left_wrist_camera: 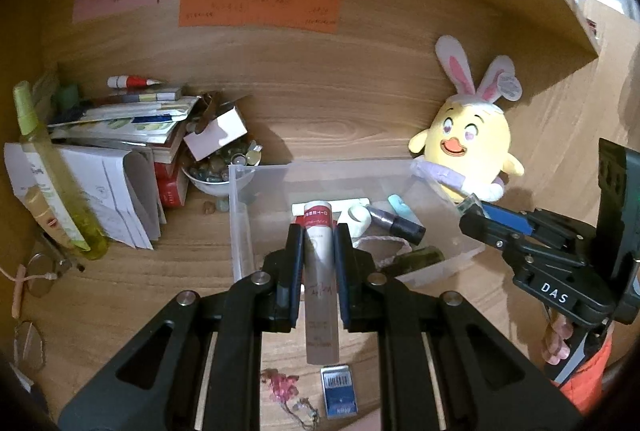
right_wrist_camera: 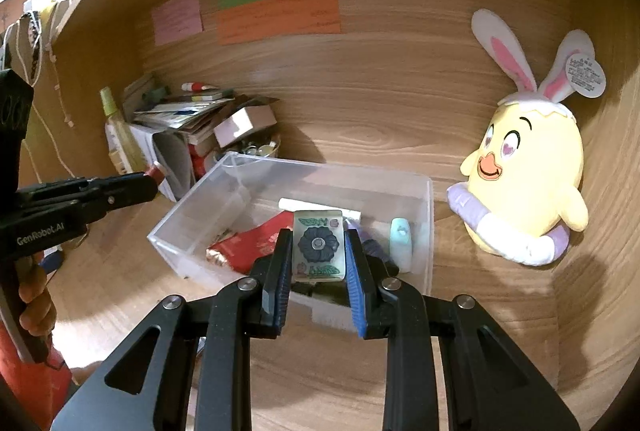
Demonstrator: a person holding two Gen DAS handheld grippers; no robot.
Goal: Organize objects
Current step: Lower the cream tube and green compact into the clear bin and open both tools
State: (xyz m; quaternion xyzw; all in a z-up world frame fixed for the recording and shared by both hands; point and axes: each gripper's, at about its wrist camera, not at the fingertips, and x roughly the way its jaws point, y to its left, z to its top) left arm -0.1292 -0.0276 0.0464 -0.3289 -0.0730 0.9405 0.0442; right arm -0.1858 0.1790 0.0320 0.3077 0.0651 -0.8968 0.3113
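Left wrist view: left gripper (left_wrist_camera: 317,231) clamped on a white tube with a red band (left_wrist_camera: 319,271), tube lying lengthwise between the two pads, its capped end reaching over the near wall of the clear plastic bin (left_wrist_camera: 240,215). Inside the bin: a dark pen-like tube (left_wrist_camera: 396,223), a pale teal item (left_wrist_camera: 399,205), a white strip at the back. Right gripper (left_wrist_camera: 474,209) enters from the right at the bin's right edge, something pinched at its tip, identity not resolvable from here. Yellow chick plush with rabbit ears (left_wrist_camera: 466,147) sits behind the bin's right corner, against the wooden back panel. Left of the bin: bowl of pebbles (left_wrist_camera: 218,171), stack of books and papers (left_wrist_camera: 120,135), green spray bottle (left_wrist_camera: 52,171). On the desk under the gripper: small blue card (left_wrist_camera: 338,391). Right wrist view: right gripper (right_wrist_camera: 319,247) closed on a translucent rectangular tile with a dark flower motif (right_wrist_camera: 319,243), held face-up above the bin's (right_wrist_camera: 192,259) near side. Red packet (right_wrist_camera: 248,243) lies in the bin, left of the tile. Left gripper's arm comes in from the left, just left of the bin; its tip is partly hidden. Plush (right_wrist_camera: 524,171) stands right of the bin, apart from it.
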